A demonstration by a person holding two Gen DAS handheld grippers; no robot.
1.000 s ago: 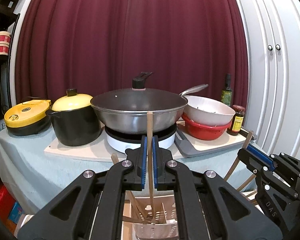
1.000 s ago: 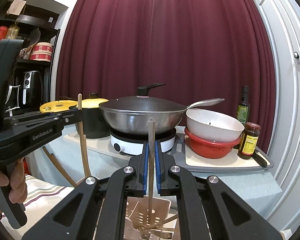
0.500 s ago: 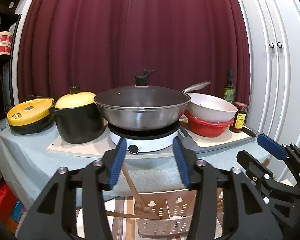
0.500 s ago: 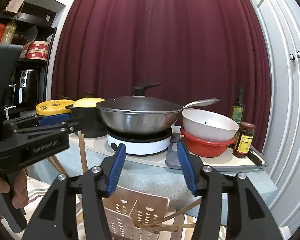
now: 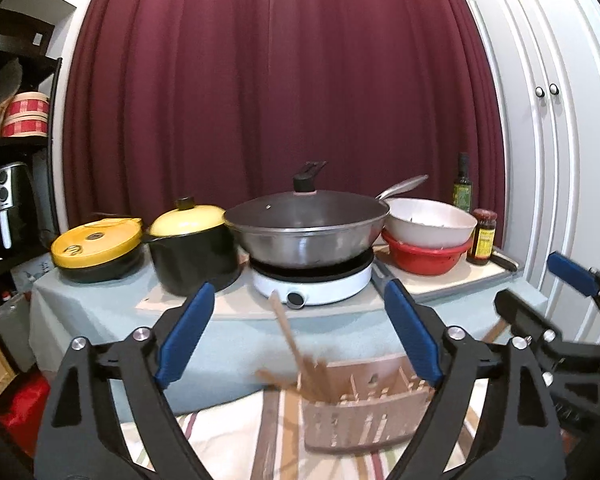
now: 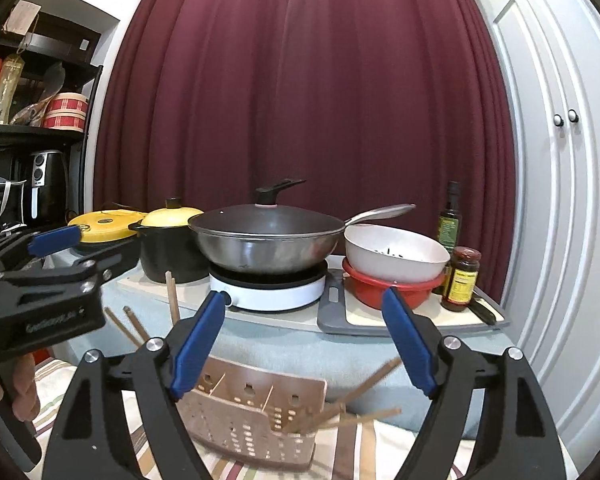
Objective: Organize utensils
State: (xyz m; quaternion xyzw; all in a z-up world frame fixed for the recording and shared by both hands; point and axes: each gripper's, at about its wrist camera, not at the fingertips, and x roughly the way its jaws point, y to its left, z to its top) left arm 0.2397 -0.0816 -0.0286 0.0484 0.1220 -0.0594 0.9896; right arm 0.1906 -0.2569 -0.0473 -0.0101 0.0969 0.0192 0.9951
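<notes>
both blue-padded fingers of the left gripper [image 5: 296,336] stand spread wide in the left wrist view, released, with nothing between them and touching nothing. below the gap sits the utensil holder [image 5: 364,412], a beige plastic box with slotted, perforated walls and inner dividers, resting on a striped cloth [image 5: 220,440]. a bundle of wooden chopsticks [image 5: 300,364] stands in its left end, thin and brown, leaning left and blurred. at the right edge is the right gripper [image 5: 540,292], black with a blue pad. behind, on a pale blue tablecloth [image 5: 100,312], are a round yellow-lidded appliance [image 5: 96,244], a glossy black pot with a yellow lid [image 5: 192,252], a steel wok [image 5: 304,236] under a dark lid on a white induction cooker [image 5: 312,280], and a white bowl nested in a red colander [image 5: 428,256].

in the right wrist view the right gripper [image 6: 304,344] is likewise wide open, fingers free of everything. the holder [image 6: 256,420] lies below, tilted, three compartments visible; chopsticks [image 6: 352,408] splay out of its right end, some nearly flat. more chopsticks [image 6: 172,296] rise at its left. the left gripper [image 6: 56,252], matte black, is at the left, a hand [image 6: 16,388] on its grip, jaws apart.
</notes>
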